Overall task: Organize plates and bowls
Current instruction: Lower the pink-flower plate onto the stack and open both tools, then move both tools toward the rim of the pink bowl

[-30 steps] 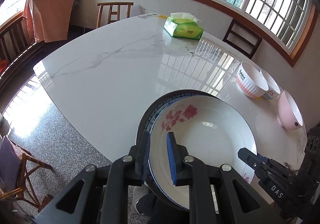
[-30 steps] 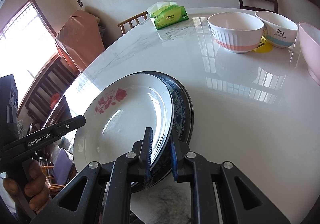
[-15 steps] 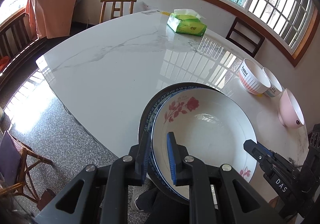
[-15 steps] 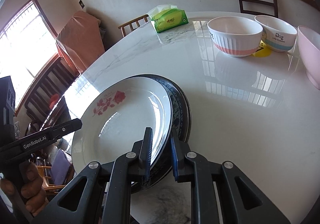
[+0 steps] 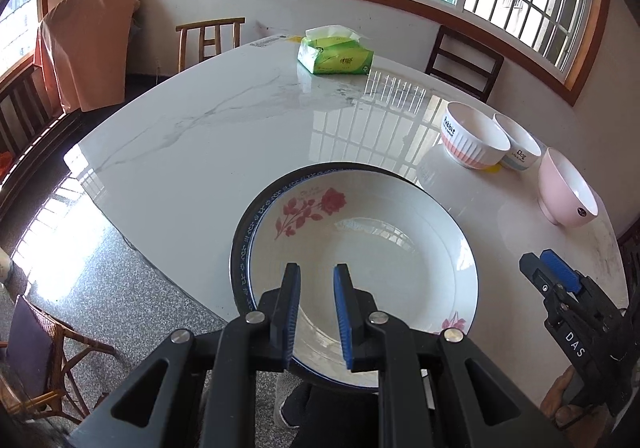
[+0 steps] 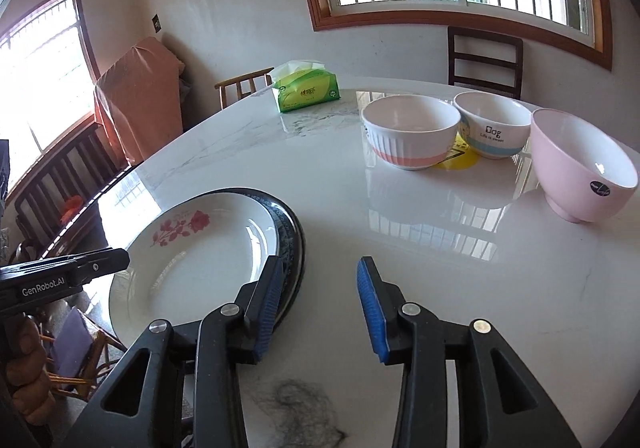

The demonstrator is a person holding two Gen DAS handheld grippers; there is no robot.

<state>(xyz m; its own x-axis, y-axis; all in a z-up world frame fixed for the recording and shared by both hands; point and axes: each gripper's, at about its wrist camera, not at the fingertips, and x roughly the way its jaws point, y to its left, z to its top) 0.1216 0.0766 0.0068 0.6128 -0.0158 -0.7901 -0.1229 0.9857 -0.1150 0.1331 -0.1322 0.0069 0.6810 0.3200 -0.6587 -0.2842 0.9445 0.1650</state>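
— While your right gripper (image 6: 320,304) is opening, is anything between its pads?

— No, only bare marble table (image 6: 400,232); the rose plate (image 5: 372,272) lies just left of it, stacked on a blue-rimmed plate (image 6: 294,244) at the near edge.

— And your left gripper (image 5: 316,312)?

— Clamped on the stack's near rim. Three bowls (image 6: 412,130) sit well apart, far right.
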